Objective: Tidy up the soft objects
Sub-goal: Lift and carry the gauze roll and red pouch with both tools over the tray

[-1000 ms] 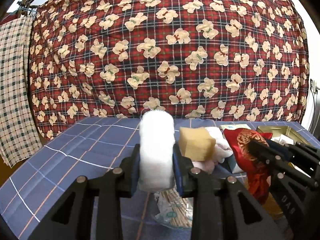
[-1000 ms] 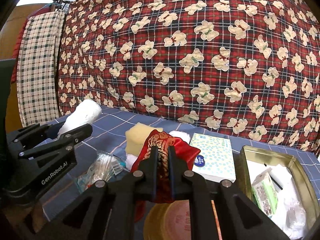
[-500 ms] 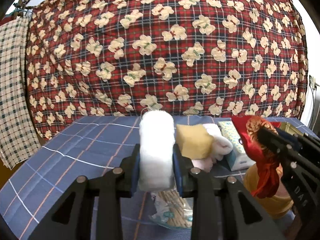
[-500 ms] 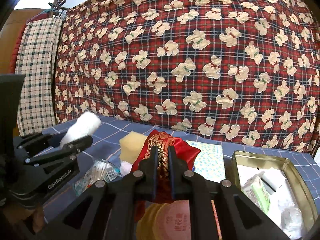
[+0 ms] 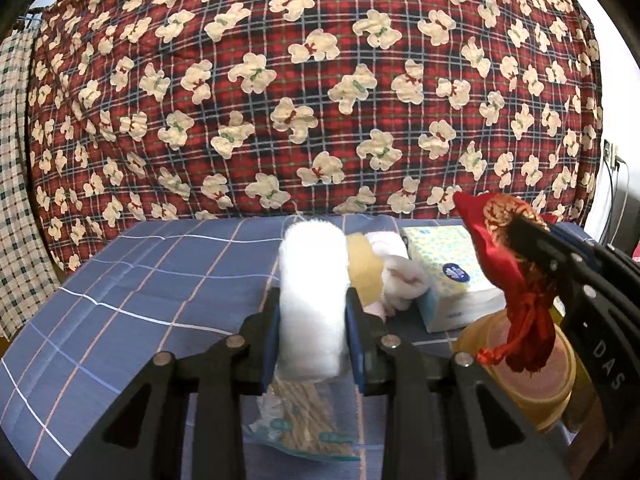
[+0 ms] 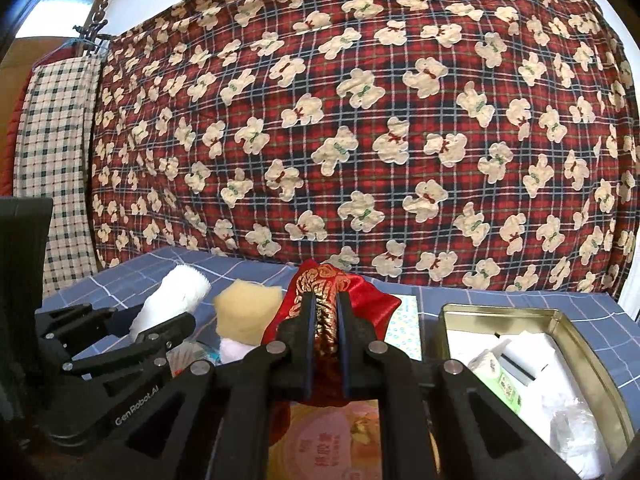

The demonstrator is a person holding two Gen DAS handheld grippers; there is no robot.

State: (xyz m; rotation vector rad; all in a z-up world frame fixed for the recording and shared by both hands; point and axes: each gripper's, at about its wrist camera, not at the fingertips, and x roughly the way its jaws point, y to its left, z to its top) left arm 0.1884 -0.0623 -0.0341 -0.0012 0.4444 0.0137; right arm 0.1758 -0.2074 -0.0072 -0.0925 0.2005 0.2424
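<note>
My left gripper (image 5: pixel 313 320) is shut on a white fluffy roll (image 5: pixel 313 304) and holds it above the blue checked table. The roll also shows in the right wrist view (image 6: pixel 172 304). My right gripper (image 6: pixel 324 320) is shut on a red and gold satin pouch (image 6: pixel 360 304), lifted above a round yellow tin. The pouch hangs from the right gripper in the left wrist view (image 5: pixel 508 280). A yellow sponge (image 6: pixel 248 312) and a white-pink cloth (image 5: pixel 400 280) lie on the table between the grippers.
A tissue pack (image 5: pixel 448 272) lies beside the cloth. A bag of cotton swabs (image 5: pixel 300 420) lies under the left gripper. A round yellow tin (image 5: pixel 532 376) sits under the pouch. A metal box (image 6: pixel 592 356) with packets stands at right. A bear-print blanket (image 6: pixel 360 120) hangs behind.
Both grippers have risen with their loads. The red pouch has lifted clear of the table and now hangs above the round tin.
</note>
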